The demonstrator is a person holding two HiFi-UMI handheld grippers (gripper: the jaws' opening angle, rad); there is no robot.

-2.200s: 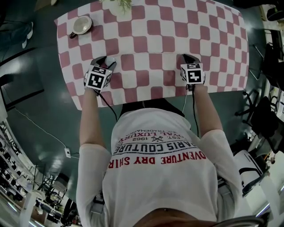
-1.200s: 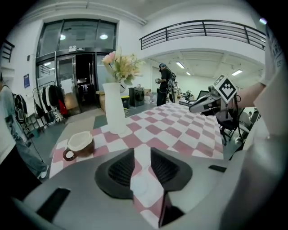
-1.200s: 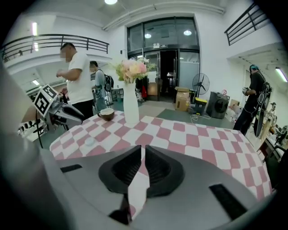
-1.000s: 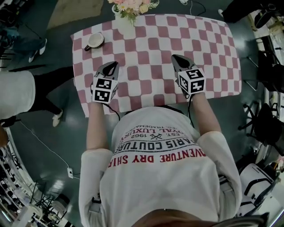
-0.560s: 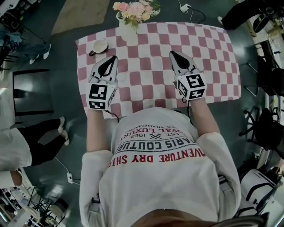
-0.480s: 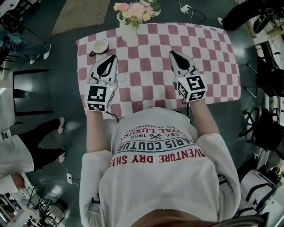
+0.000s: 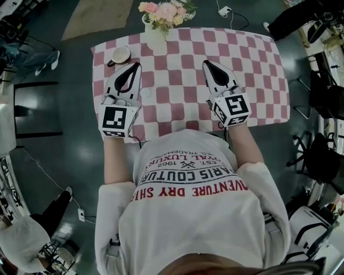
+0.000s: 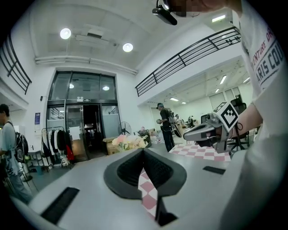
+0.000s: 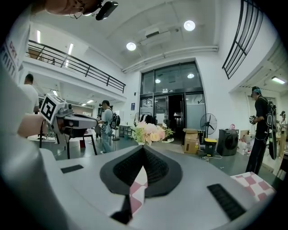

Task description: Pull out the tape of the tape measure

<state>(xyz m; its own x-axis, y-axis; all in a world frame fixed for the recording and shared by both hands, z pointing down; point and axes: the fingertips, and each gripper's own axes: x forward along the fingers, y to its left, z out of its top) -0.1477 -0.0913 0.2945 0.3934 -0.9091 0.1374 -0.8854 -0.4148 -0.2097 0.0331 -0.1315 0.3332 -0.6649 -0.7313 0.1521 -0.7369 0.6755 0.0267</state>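
Pink-checked tabletop (image 7: 258,64): cup (image 7: 119,55) and flowers (image 7: 161,12) at far edge. Left hand-held gripper (image 7: 136,66) and right hand-held gripper (image 7: 207,64) both closed, empty, over tabletop. Glossy dark floor (image 7: 59,134) around. Tape measure: place cannot be told.

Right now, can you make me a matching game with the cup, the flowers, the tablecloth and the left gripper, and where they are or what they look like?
Things:
1 cup
2 flowers
3 tablecloth
4 left gripper

Clues:
A pink and white squares
B jaws shut
C in a vase at the far edge
D near the far left corner

Pairs: 1-D, 2-C, 3-A, 4-B
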